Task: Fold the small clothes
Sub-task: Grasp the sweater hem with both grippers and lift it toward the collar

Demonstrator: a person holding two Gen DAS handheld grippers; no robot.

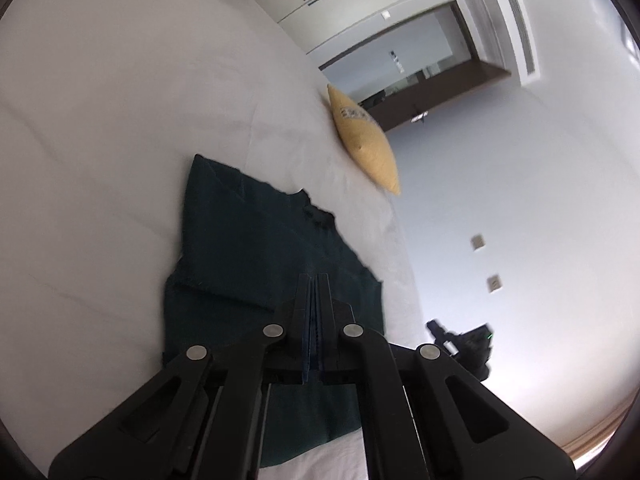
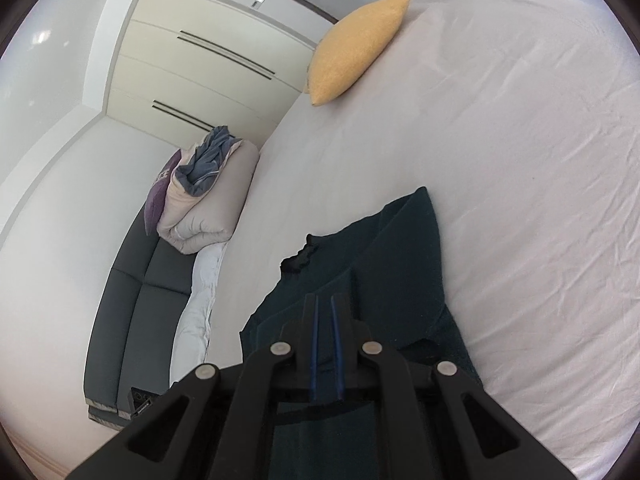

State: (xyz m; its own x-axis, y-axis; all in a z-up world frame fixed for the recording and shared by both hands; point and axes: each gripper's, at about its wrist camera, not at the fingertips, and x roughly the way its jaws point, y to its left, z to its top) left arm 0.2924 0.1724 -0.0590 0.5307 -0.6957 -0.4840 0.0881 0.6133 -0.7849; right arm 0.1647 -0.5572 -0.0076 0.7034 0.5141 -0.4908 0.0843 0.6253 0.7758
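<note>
A dark green garment (image 1: 248,240) lies on the white bed (image 1: 120,120), collar end at the far side. My left gripper (image 1: 316,280) hangs over its near part, jaws pressed together on a lifted edge of the cloth, which drops away under the fingers. In the right wrist view the same garment (image 2: 400,264) rises in a fold toward my right gripper (image 2: 325,300), whose blue pads stand a thin slit apart with dark cloth pinched between them. The rest of the garment stays flat on the bed sheet (image 2: 520,160).
A yellow cushion (image 1: 366,140) (image 2: 356,48) lies at the bed's far edge. A folded duvet (image 2: 208,208) with grey-blue cloth on top sits on a grey sofa (image 2: 136,300) beside the bed. A blurred black object (image 1: 460,344) stands past the bed's edge.
</note>
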